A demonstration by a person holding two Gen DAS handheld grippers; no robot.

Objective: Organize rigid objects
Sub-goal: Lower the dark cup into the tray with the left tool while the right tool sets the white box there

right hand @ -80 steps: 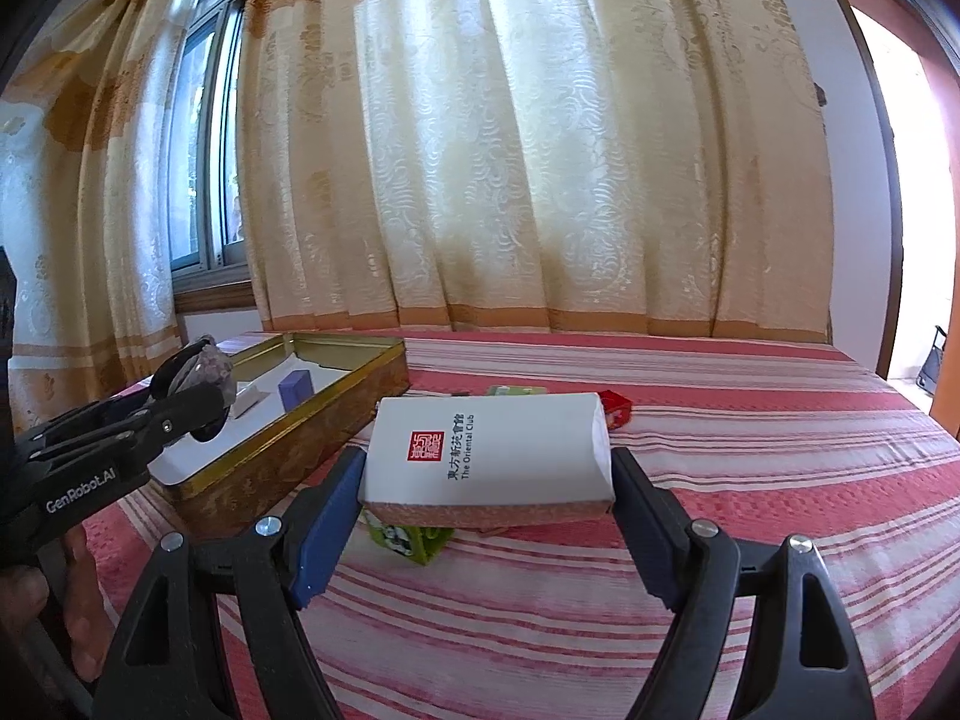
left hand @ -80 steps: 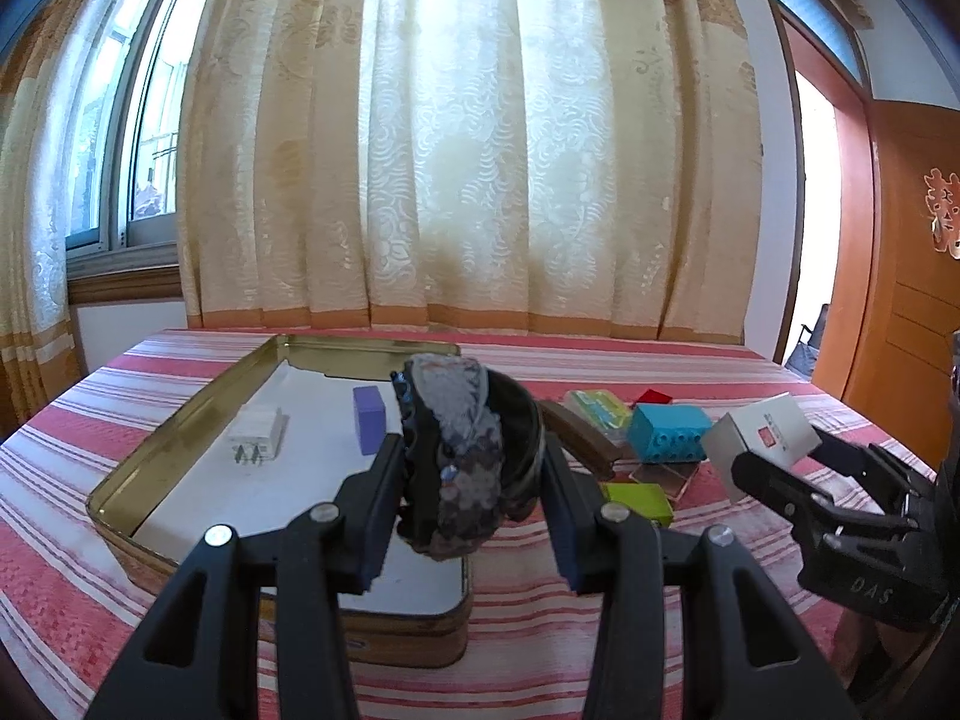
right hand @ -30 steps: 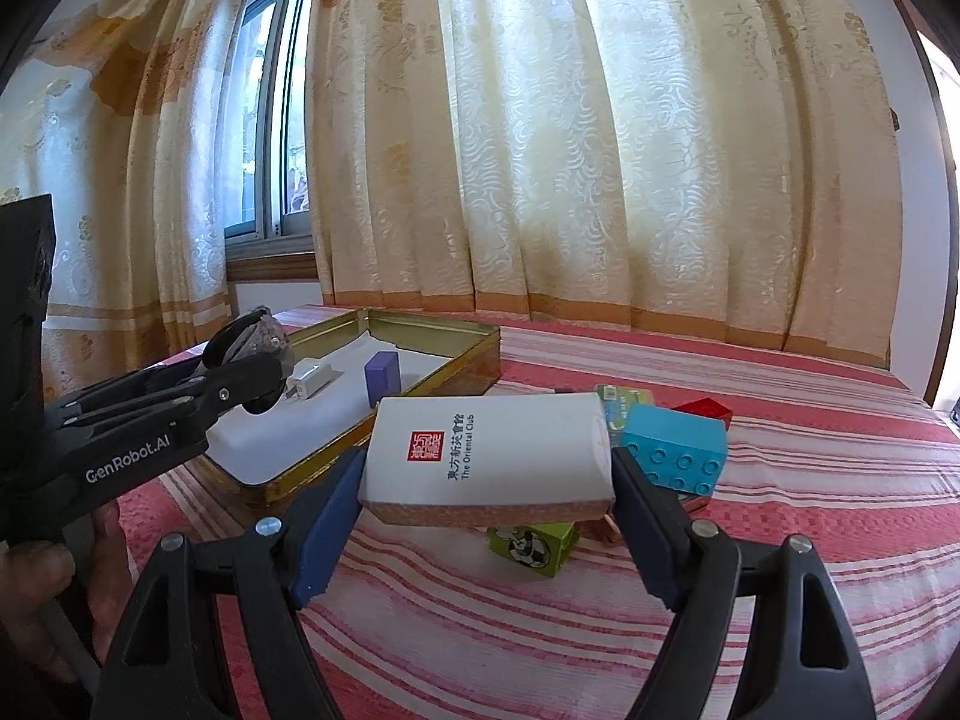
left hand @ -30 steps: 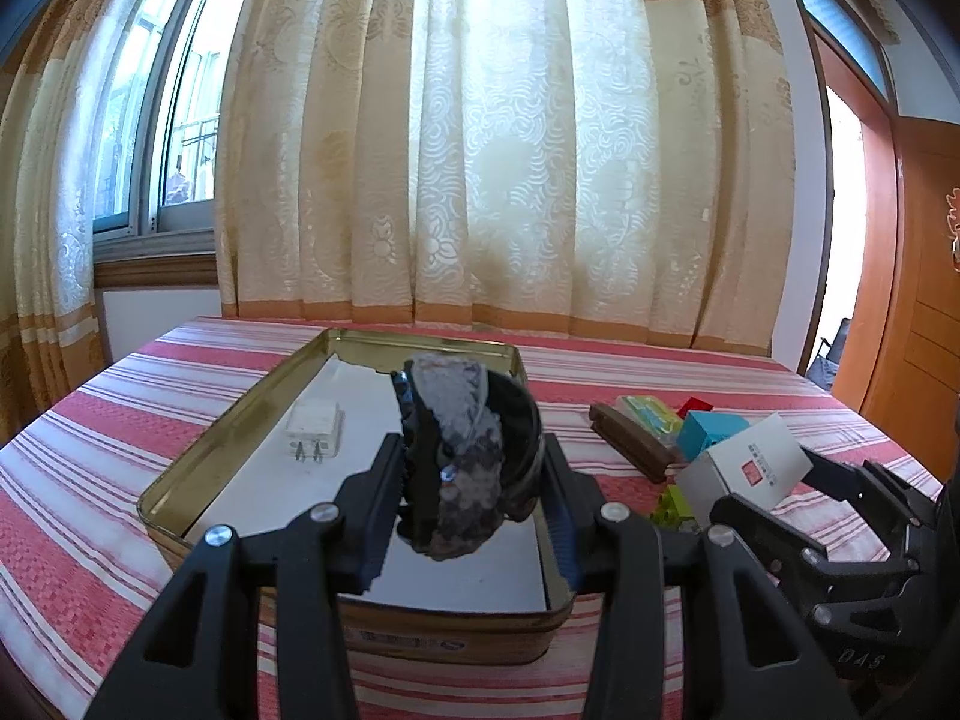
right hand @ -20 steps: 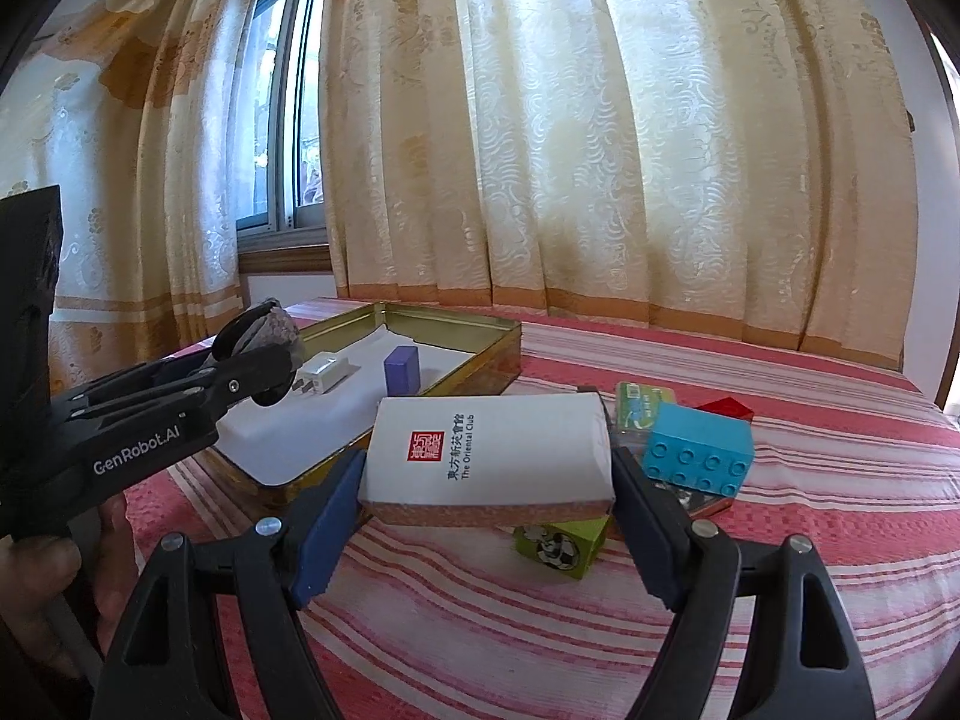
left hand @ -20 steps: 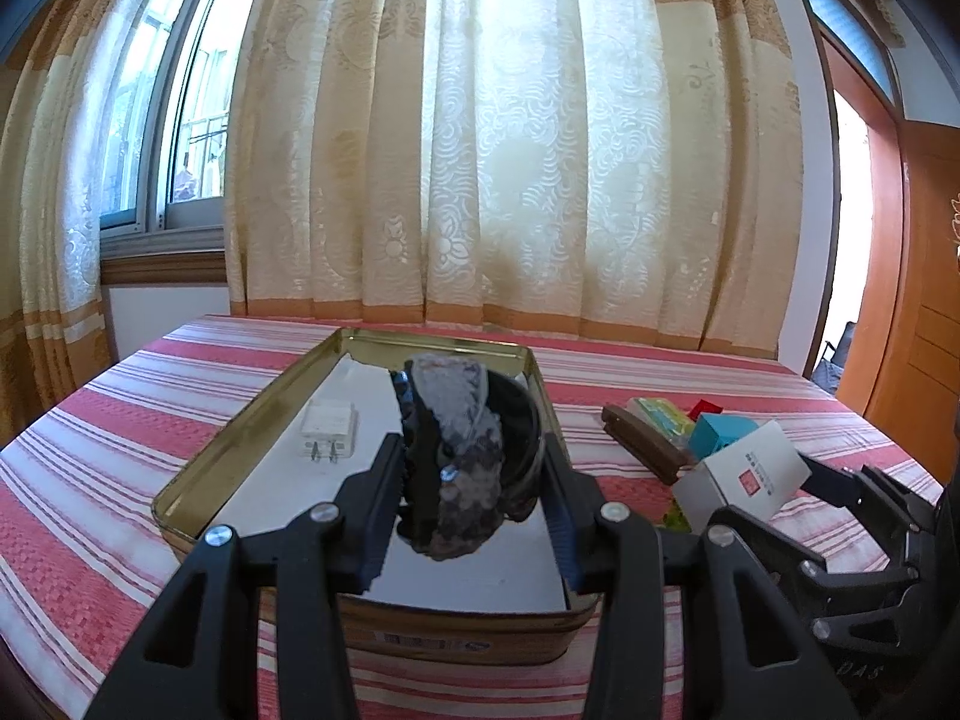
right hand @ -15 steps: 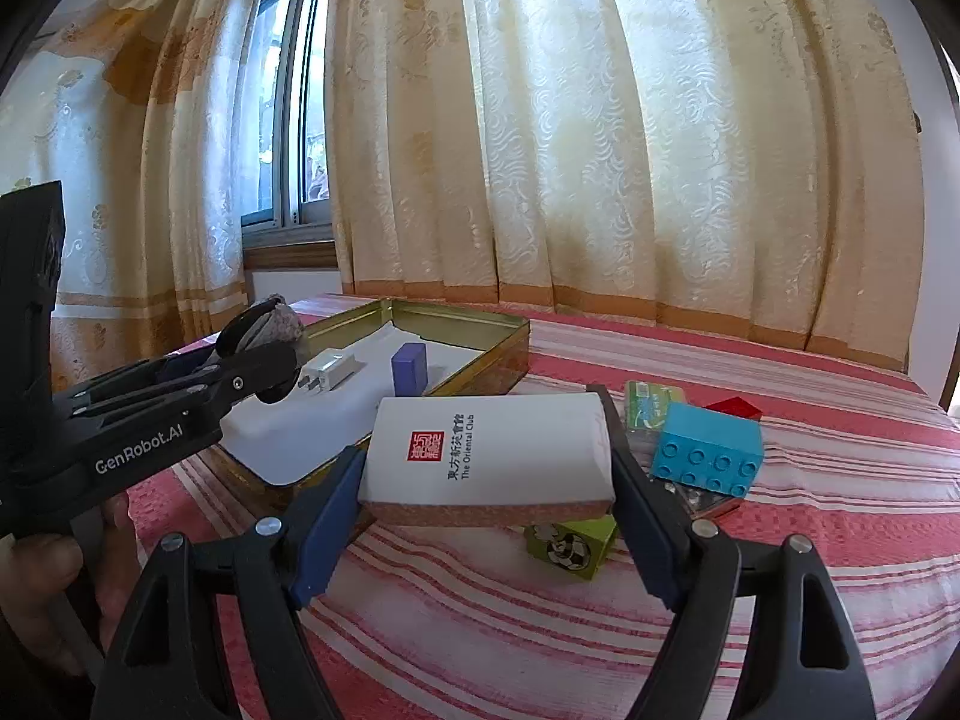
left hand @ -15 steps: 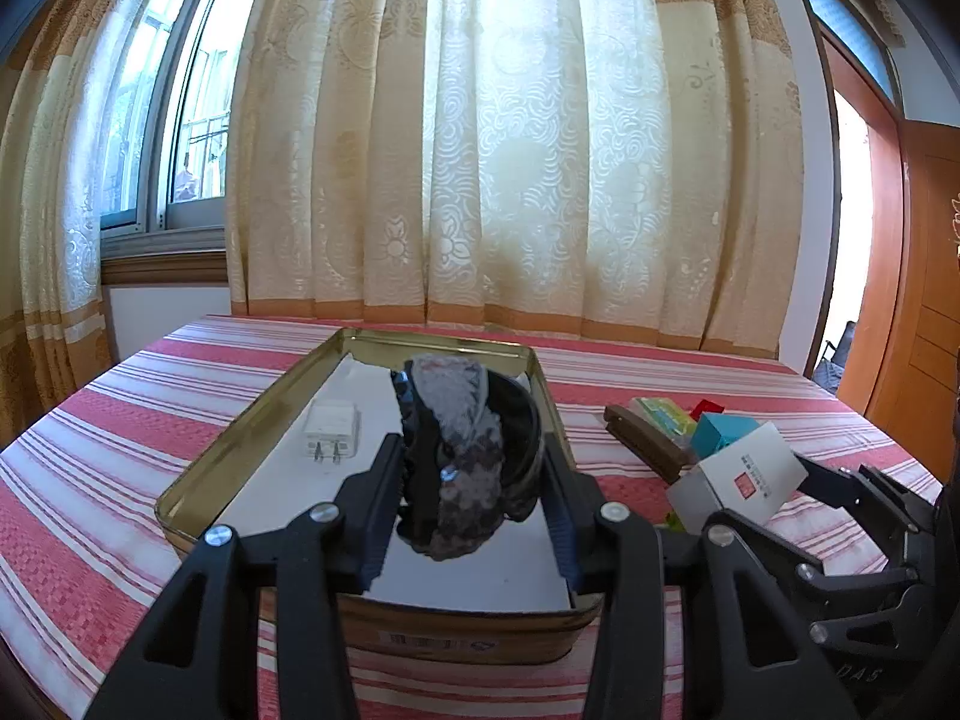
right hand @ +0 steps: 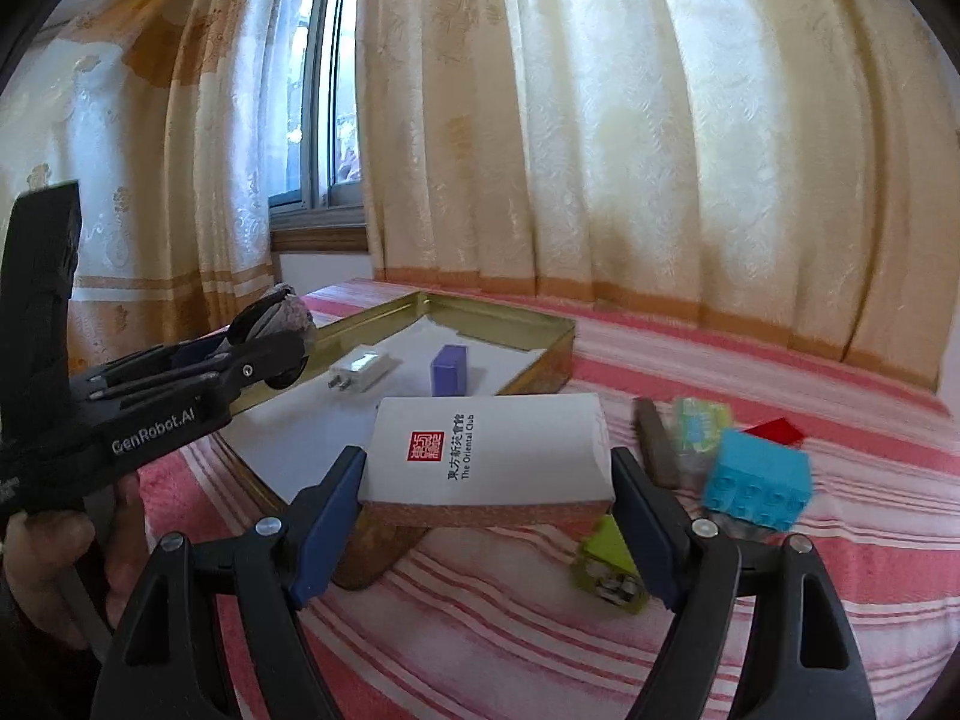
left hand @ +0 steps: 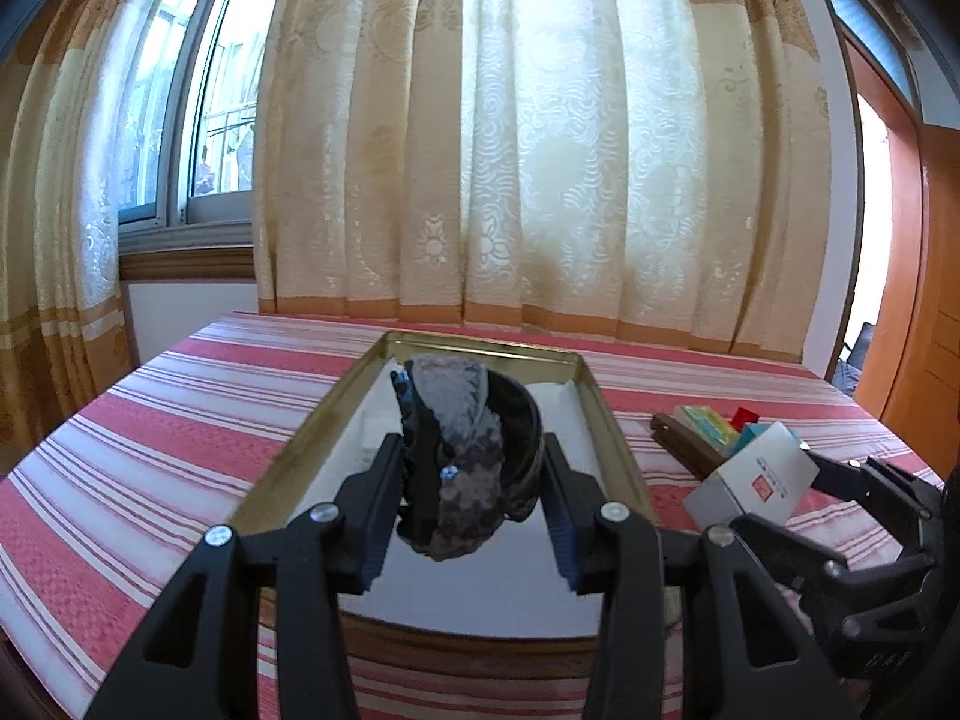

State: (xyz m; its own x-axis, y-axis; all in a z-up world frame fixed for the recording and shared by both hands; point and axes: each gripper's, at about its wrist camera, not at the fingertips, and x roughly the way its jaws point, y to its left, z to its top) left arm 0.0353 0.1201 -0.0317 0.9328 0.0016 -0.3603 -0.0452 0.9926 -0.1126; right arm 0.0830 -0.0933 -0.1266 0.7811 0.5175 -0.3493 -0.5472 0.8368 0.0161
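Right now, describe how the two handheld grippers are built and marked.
Both are black plastic two-finger tools. The left gripper and right gripper have angular, cut-out finger arms with silver screw heads and dark blue ribbed pads. The left one's side reads "GenRobot.AI" in white. No cables or sleeves show.

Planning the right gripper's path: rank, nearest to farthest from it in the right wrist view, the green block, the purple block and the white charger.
1. green block: on the cloth, just below the right gripper's right finger.
2. purple block: inside the gold tin, beyond the held white box.
3. white charger: in the tin, left of the purple block, slightly farther off.
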